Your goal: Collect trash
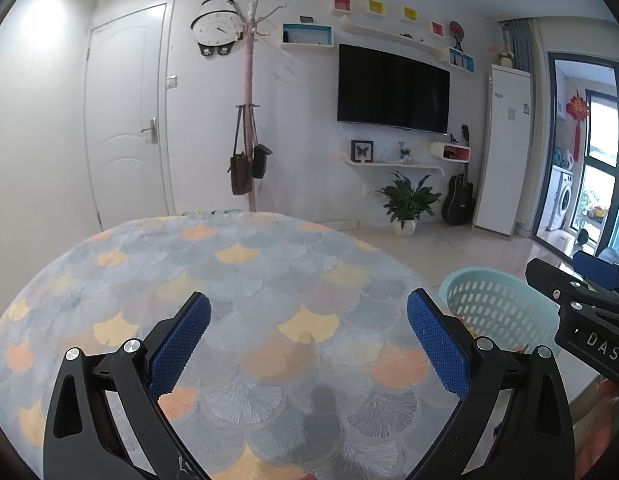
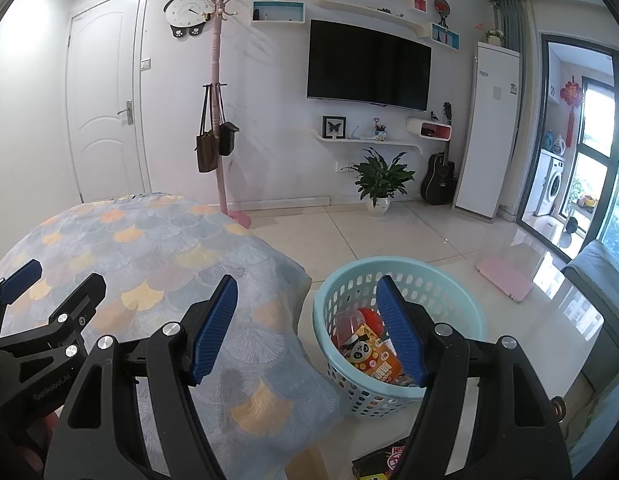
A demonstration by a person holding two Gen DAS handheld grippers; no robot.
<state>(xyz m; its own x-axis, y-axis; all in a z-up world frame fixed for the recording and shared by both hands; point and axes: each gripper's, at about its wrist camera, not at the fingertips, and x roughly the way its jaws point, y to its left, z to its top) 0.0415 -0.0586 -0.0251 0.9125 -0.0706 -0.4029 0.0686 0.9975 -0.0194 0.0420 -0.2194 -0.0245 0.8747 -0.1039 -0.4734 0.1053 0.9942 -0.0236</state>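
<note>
Hovering over the tabletop with its grey, orange and yellow fan-patterned cloth, the left gripper had its blue-padded jaws spread wide with nothing between them. The right gripper was just as wide apart and empty, sitting past the tabletop's right edge, above the light-blue perforated plastic basket on the pale tiled floor. The collected trash was inside that basket: an orange snack packet with a panda face and something red behind it I couldn't make out. Lots of open floor lay beyond the basket. A dark wrapper on the floor near the bottom edge was cut off by the frame and the gripper.
</note>
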